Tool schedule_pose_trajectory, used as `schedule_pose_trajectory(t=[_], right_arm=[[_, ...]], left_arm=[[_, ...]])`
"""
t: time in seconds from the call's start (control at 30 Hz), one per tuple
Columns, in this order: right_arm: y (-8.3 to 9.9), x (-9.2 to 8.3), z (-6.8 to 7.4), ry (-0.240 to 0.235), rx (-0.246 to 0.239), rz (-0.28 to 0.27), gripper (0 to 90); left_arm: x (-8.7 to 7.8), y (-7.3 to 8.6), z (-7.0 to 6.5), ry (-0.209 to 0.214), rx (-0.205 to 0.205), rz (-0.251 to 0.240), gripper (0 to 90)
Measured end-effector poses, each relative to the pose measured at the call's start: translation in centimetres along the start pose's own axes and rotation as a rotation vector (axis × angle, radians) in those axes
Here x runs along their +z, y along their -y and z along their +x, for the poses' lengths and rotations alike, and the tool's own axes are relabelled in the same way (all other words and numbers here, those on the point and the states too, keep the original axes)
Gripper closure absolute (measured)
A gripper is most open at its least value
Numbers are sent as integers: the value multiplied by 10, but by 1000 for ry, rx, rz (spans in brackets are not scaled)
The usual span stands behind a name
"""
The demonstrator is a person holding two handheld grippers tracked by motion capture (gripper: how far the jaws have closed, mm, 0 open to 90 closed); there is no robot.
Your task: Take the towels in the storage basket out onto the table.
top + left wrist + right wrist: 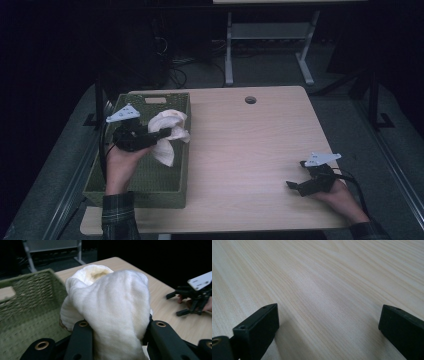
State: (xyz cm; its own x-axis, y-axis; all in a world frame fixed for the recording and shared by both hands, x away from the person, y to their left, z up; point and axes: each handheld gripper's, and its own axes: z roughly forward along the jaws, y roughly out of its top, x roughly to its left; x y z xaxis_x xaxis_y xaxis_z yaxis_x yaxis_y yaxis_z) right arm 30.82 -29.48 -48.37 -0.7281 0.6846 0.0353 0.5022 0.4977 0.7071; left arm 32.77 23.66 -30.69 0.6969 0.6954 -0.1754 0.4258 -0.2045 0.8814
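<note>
**Cloth coming out of the basket in the left gripper**

At the left, the left gripper is holding a bunched white cloth above the green woven basket. In the left gripper view its two black jaws are standing partly apart and pressing into the bundle from either side, so the cloth is bulging up and forward between them and hiding the tips. A loose tail is hanging below the jaws toward the basket floor, and the basket wall is lying off to one side of the jaws and beyond them.

The step in hand is probably the lift-out: the cloth is clamped and sitting clear of the basket floor, over the rim nearest the open table. The next move is likely calling for a carry across that rim, high enough that the hanging tail is not snagging on the weave.

At the right, the right gripper is resting low on the wood. Its jaws are standing wide apart with nothing between them but bare tabletop.

No brand, label or writing is readable on anything here.
</note>
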Motion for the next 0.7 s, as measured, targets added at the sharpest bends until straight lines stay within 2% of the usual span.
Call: schedule_pose_trajectory(t=[0.13, 0.3, 0.7], right_arm=[[0, 0, 0, 0, 0, 0, 26], [0, 0, 0, 0, 0, 0, 26], [0, 0, 0, 0, -1, -1, 26]], left_arm=[[6, -6, -10, 40, 11, -17, 665], [12, -10, -18, 67, 26, -22, 666], [39, -19, -42, 120, 62, -4, 668]])
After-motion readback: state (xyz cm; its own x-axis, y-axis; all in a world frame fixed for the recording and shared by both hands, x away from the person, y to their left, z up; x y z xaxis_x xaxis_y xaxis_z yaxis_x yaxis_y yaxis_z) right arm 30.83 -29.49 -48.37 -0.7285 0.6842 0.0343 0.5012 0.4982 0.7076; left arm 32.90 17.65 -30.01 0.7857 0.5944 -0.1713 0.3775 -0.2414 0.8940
